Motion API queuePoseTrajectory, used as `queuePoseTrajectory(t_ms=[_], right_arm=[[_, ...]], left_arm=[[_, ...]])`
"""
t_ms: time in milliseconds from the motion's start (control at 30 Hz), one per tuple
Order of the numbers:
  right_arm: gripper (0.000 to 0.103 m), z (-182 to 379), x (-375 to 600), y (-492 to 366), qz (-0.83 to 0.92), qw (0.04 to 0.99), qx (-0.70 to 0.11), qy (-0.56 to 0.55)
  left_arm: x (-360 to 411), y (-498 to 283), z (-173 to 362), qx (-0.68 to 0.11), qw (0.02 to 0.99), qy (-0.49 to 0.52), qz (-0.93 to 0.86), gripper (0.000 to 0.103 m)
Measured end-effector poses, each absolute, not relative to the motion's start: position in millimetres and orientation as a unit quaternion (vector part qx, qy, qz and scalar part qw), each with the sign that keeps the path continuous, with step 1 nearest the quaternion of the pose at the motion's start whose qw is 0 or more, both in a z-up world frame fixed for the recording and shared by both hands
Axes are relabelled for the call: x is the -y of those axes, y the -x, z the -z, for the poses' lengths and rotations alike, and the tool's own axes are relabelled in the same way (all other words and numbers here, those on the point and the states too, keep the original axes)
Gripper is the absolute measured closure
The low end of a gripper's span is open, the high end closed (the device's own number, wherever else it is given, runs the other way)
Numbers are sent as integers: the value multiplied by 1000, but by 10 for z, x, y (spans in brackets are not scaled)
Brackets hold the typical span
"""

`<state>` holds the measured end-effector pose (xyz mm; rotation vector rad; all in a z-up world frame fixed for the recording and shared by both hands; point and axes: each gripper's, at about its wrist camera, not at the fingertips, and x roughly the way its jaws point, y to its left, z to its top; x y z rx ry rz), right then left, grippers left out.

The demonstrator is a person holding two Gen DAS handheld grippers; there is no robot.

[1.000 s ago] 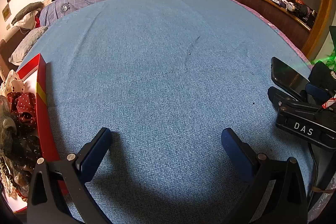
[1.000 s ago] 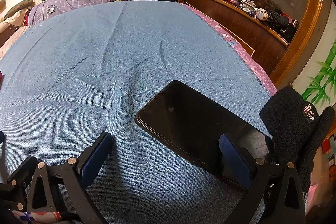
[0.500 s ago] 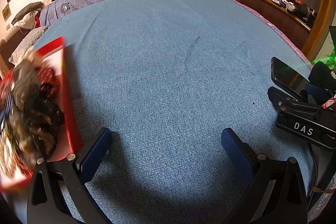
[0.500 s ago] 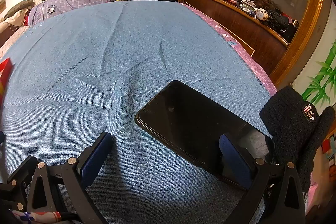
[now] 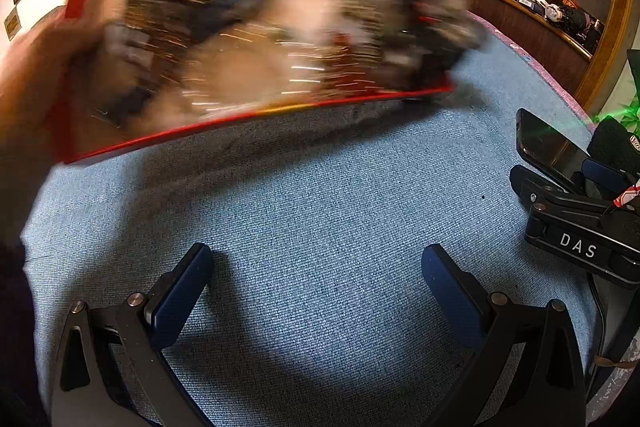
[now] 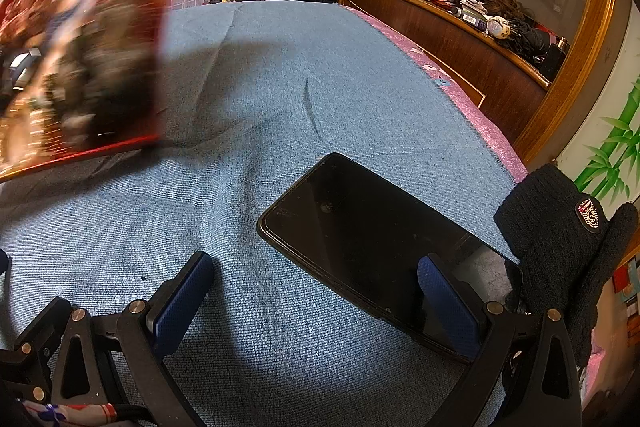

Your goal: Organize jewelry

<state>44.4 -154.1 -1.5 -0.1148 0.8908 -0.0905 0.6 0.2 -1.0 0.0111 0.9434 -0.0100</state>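
A blurred red tray point(image 5: 256, 27) heaped with jewelry hangs tilted above the blue cover point(image 5: 320, 211), left of my claws; it could spill. My left claw point(image 5: 316, 291) gapes empty; my right claw point(image 6: 312, 291) gapes too, one pad over the phone point(image 6: 372, 227), which it could scrape.

"das" on the right tool point(image 5: 592, 183)

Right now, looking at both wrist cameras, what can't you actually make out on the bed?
- Red tray contents, left wrist view: motion blur smears them into streaks; single pieces unreadable.
- Same tray, right wrist view: blurred and cut off by the left edge.
- Whatever carries the tray: a blurred mass at the left edge of the left wrist view.
- Phone: near corner hidden behind the right gripper finger.
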Motion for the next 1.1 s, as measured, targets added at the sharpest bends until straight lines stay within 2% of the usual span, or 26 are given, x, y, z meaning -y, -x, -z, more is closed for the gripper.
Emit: queuePoseTrajectory(t_ms=[1100], right_arm=[[0,21,1590,-452,43,900,-430,56]], left_arm=[[1,9,-3,-455,891,-5,5,0]])
